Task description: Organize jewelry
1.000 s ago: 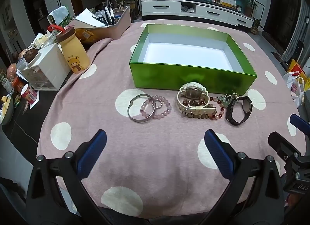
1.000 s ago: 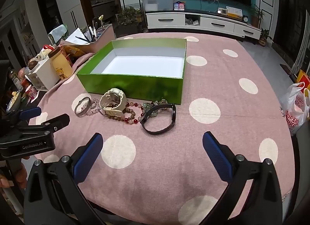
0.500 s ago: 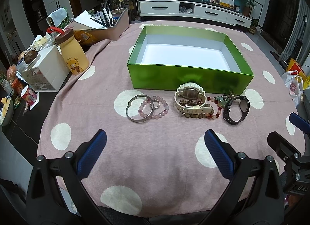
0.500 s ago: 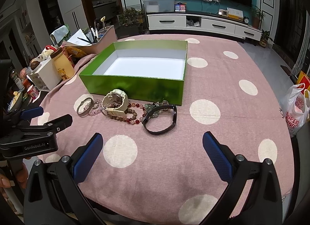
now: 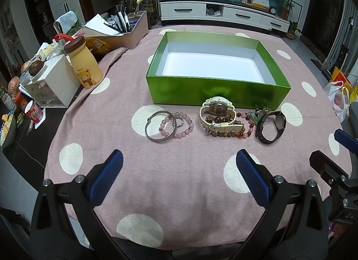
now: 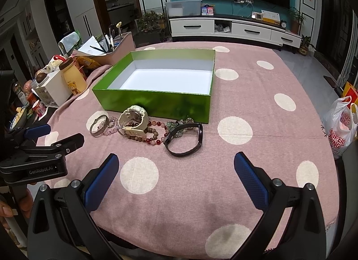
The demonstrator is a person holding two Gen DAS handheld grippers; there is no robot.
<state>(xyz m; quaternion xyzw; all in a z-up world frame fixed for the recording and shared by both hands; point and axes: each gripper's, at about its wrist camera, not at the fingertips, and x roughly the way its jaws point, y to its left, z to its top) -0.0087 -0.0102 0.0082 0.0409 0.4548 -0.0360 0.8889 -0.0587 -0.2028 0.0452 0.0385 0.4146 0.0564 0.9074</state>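
Both claws hang low over the near edge of the table, and nothing is picked up yet. The left claw is spread wide and empty; the right claw is spread wide too, carrying nothing. The jewelry lies in a row running left to right, just in front of the near wall of the green box, which stands open and bare inside. From the left: a silver bangle overlapping a pink bead bracelet, then a cream watch sitting on dark bead strands, then a black watch at the right end. Everything sits straight ahead, farther out than both claws. In the right wrist view the black watch lies nearest that claw, its loop stretched left to right. My read: the right hand takes the black watch first, while the bangle falls to the left.
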